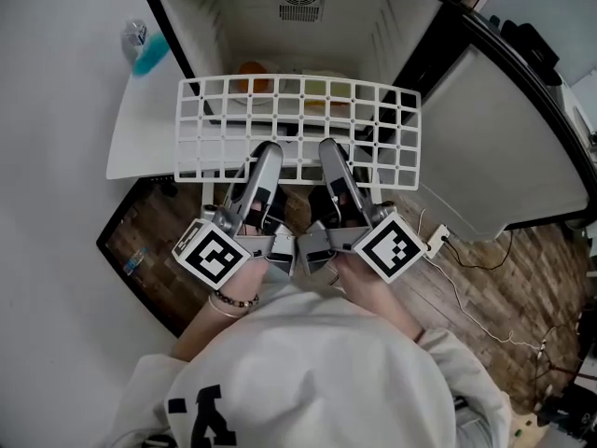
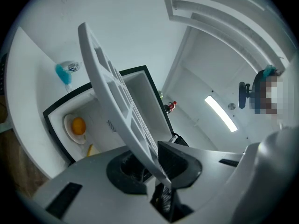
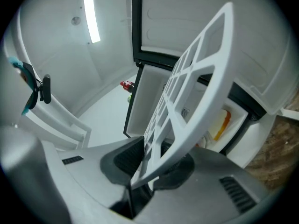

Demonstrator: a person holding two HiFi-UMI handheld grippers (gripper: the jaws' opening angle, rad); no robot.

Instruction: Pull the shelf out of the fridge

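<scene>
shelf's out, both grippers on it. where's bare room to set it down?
Barest: wood floor in front of the fridge, between the dark panel and the open door. Toward the door a white plug and cable lie on it. Fridge bottom is crowded: plate with an orange.

Head view looks steeply down; both gripper views face closely along the shelf (image 1: 300, 118) toward the fridge (image 1: 378, 26).

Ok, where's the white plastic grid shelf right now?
Head view, centre: the white plastic grid shelf is in front of the open white fridge, its near edge clamped by the left tool and the right tool side by side.
</scene>
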